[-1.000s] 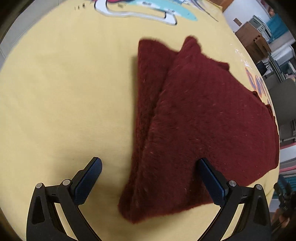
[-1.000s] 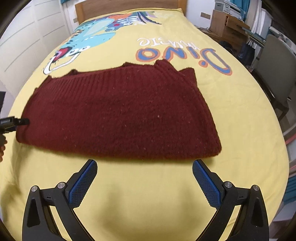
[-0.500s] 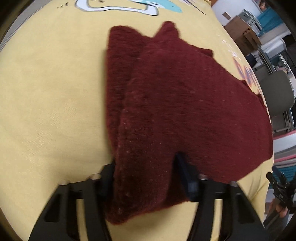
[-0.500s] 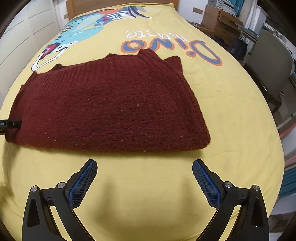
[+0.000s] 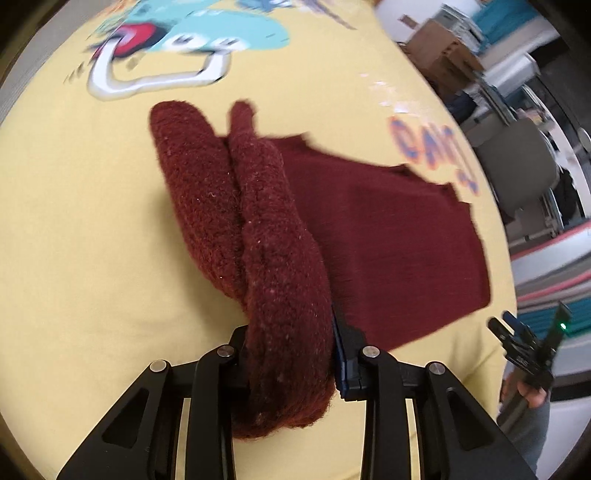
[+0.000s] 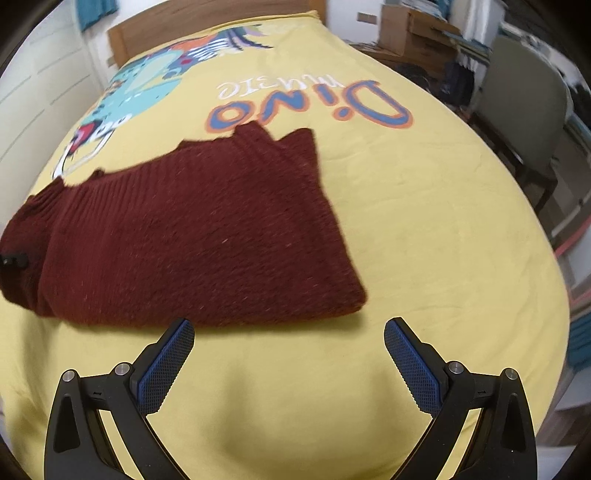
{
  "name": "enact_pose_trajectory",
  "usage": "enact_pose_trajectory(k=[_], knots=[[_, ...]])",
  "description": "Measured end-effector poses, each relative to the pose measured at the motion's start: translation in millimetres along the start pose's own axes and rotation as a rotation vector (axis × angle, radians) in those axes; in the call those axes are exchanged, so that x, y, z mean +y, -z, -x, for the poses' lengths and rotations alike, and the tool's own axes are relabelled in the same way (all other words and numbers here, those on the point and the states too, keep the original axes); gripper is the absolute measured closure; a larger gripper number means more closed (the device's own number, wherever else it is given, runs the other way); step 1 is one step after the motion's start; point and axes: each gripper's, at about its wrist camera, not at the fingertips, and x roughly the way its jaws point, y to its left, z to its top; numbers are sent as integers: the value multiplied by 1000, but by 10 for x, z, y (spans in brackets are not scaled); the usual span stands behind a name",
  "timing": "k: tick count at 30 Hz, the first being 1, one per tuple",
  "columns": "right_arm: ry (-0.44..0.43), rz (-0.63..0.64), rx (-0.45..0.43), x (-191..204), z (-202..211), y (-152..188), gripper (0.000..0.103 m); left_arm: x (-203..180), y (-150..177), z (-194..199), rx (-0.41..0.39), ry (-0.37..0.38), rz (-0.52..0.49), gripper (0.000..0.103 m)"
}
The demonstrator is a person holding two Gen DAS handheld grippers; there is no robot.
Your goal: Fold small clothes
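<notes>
— Right, what have your left tongs (image 5: 291, 365) got?

— Closest to your lens, they are clamped tight on a thick bunch of the dark red knitted sweater (image 5: 280, 266). The folded edge is pinched between the two black arms, and only a sliver of the blue pad (image 5: 339, 354) shows on one side. Your grip has that end raised off the bed, so the fabric humps up in two rolls running away from you.

— And your right tongs (image 6: 289, 363)?

— Spread wide, holding nothing. Both blue pads hang over bare yellow bedspread (image 6: 424, 236), with one fingertip just beside the sweater's near edge; you cannot tell from this view whether it touches the knit.

— Where does the garment sit?

— Past the raised end, the rest lies flat on the bedspread, folded into a wedge. From your right-hand camera it stretches across the left half of the frame, its far edge reaching the orange-and-blue "Dino" lettering (image 6: 314, 107). At its far left end you can see a black bit of your other tool (image 6: 13, 259) against the knit.

— Anything further off?

— Beyond the sweater, a cartoon dinosaur print (image 6: 147, 85), then the wooden headboard (image 6: 207, 26). Off the bed's right side stands a grey chair (image 6: 524, 107), with cardboard boxes (image 6: 410, 29) behind it.
</notes>
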Motion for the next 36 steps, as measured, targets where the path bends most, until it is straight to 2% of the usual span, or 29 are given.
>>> enact_pose_trajectory(k=[7, 10, 12, 15, 19, 25, 30, 36], knots=[[-1, -65, -53, -403, 203, -162, 0, -855, -276, 111, -27, 84, -91, 79], [4, -79, -76, -567, 305, -233, 0, -1335, -490, -110, -22, 80, -150, 79], [6, -86, -89, -657, 365, -271, 0, -1587, -521, -199, -9, 86, -180, 80], [14, -91, -109, -802, 472, -302, 0, -2019, -556, -530, 22, 89, -223, 80], [29, -106, -109, -970, 518, -276, 0, -2396, -491, -983, 70, 49, -276, 80], [36, -131, -44, -1124, 380, -151, 0, -2446, -290, -1469, 118, -105, -321, 78], [18, -142, 5, -1134, 235, -52, 0, -2529, -246, -1566, 104, -168, -334, 69], [1, -145, 20, -1110, 203, -14, 0, -2631, -253, -1604, 120, -198, -321, 58]])
